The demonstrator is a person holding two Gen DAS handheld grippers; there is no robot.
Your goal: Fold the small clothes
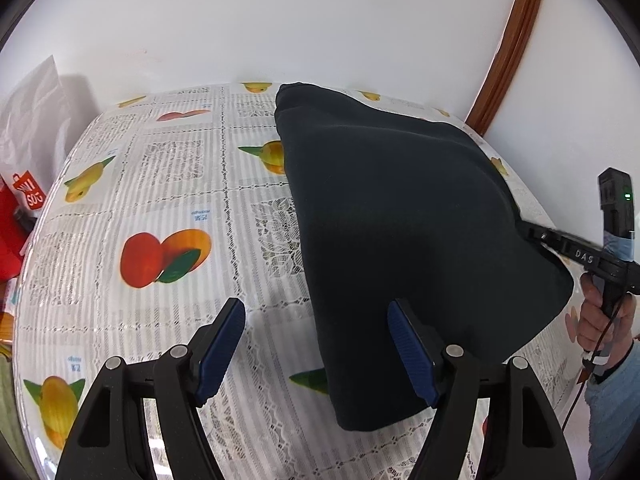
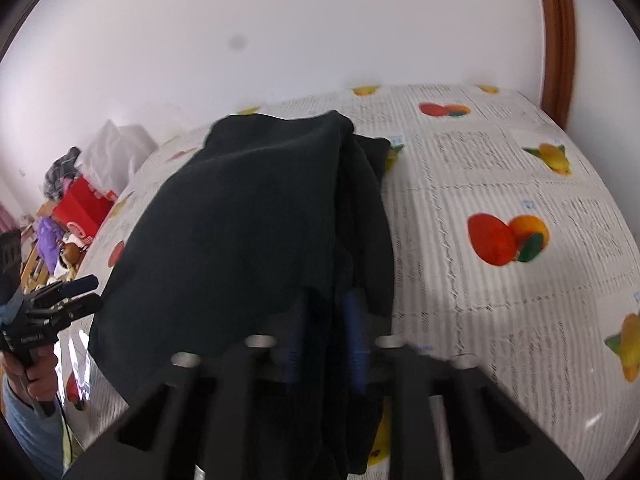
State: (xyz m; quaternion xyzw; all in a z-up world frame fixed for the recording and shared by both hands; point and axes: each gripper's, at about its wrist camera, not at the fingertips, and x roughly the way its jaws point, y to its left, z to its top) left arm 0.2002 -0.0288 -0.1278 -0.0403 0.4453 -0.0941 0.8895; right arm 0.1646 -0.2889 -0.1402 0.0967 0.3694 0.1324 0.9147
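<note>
Right gripper [image 2: 324,332]: jaws pressed together on the dark garment's [image 1: 400,220] near edge, ready, I'd say, to carry a fold.
Left gripper [image 1: 316,344]: spread, empty, hovering at the lower edge.
Garment: centre-right on the fruit-print tablecloth [image 1: 160,184]; long axis runs lower frame to upper centre.

Left of the dark cloth [image 1: 400,240] the counter [image 1: 160,184] lies bare and passable. A wall backs its far edge; bags [image 1: 24,184] crowd its left end.
</note>
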